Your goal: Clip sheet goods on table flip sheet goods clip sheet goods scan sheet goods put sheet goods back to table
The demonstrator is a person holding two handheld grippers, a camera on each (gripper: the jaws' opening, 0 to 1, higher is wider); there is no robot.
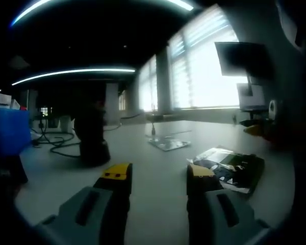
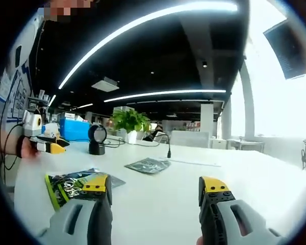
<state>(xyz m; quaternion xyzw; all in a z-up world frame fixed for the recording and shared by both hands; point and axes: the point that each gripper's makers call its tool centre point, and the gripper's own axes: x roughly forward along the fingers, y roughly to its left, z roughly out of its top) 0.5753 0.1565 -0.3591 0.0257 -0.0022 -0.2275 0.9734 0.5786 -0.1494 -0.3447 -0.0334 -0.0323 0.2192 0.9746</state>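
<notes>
A dark printed packet [image 1: 229, 168] lies flat on the white table [image 1: 158, 158], just right of my left gripper [image 1: 157, 172], which is open with nothing between its yellow-tipped fingers. A second, silvery packet [image 1: 168, 144] lies farther out. In the right gripper view the same green-and-black packet [image 2: 71, 185] lies beside the left finger of my right gripper [image 2: 155, 186], which is also open and holds nothing. The grey packet [image 2: 149, 165] sits mid-table. My left gripper [image 2: 43, 145] shows at the far left, held by a hand.
A black scanner on a stand [image 1: 92, 138] [image 2: 97, 139] sits at the back with cables [image 1: 56, 145] beside it. A blue box [image 1: 10, 130] [image 2: 74, 130], a potted plant [image 2: 128, 121], a thin upright stand [image 2: 168, 148] and a monitor [image 1: 242, 58] ring the table.
</notes>
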